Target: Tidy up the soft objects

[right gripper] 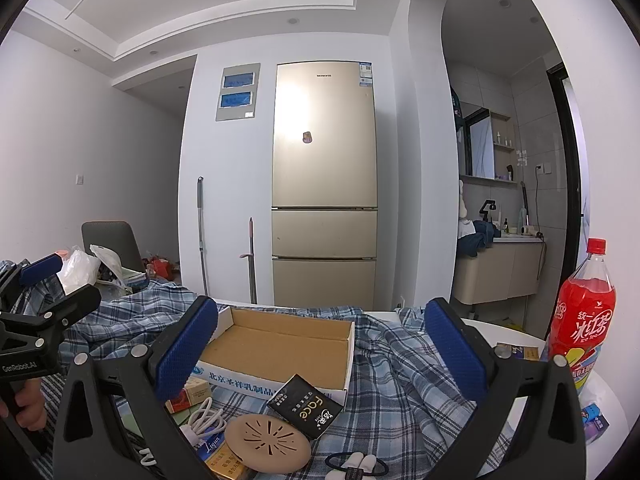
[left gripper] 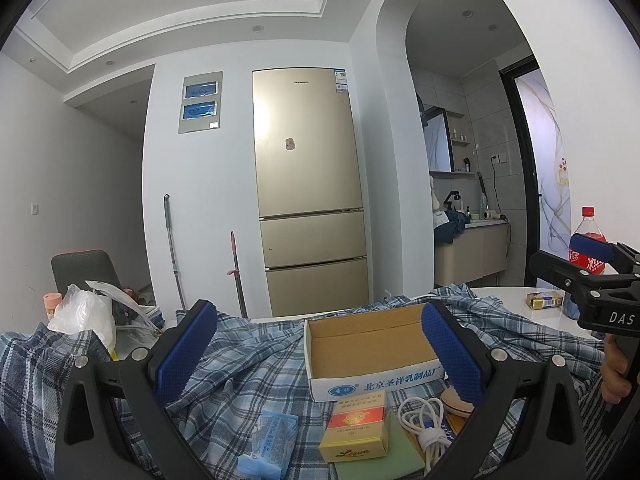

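A blue plaid shirt [left gripper: 256,356] [right gripper: 404,384] lies crumpled over the round table. On it sits an empty open cardboard box [left gripper: 368,344] [right gripper: 280,344]. My left gripper [left gripper: 320,356] hovers open above the shirt, its pads to either side of the box's near left part. My right gripper [right gripper: 320,356] is open too, over the box's near edge. Small items lie in front: a blue tissue pack [left gripper: 268,448], a yellow Liqun carton [left gripper: 356,428], a white cable [left gripper: 424,420] [right gripper: 206,412], a tan round disc [right gripper: 268,438], a black Face sachet [right gripper: 306,406] and a dark hair tie [right gripper: 356,468].
A red iced tea bottle [right gripper: 580,320] [left gripper: 588,244] stands at the table's right edge beside a small gold box [left gripper: 544,301]. A white plastic bag [left gripper: 84,312] and a grey chair [left gripper: 80,268] are at the left. A gold fridge [left gripper: 308,184] and two mops stand behind.
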A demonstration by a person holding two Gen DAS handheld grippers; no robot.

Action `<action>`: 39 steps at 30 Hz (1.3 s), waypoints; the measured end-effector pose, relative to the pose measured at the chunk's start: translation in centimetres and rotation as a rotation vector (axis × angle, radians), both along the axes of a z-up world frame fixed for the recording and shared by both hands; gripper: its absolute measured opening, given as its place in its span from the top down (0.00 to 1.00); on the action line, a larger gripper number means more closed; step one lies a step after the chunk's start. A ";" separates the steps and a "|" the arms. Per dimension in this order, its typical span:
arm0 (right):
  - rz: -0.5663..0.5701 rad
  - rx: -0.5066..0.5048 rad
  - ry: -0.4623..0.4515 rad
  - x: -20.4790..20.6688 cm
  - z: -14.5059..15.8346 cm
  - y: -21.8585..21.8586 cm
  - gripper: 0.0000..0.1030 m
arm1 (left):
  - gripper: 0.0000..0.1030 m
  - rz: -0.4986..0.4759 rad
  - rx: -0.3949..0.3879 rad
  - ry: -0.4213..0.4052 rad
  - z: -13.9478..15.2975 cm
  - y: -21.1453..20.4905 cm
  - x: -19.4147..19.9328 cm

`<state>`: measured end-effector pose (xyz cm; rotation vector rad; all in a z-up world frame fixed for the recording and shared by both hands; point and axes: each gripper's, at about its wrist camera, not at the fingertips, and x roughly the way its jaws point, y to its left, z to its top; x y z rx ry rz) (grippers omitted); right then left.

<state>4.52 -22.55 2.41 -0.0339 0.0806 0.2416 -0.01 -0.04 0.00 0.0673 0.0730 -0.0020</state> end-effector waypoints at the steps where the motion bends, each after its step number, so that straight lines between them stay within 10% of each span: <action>1: 0.000 0.000 0.000 0.0 0.0 0.0 0.00 | 0.00 0.000 0.000 0.000 0.0 0.0 0.0; 39: 0.000 -0.004 -0.007 -0.2 0.1 0.0 0.00 | 0.00 0.000 0.001 -0.001 0.0 0.0 0.0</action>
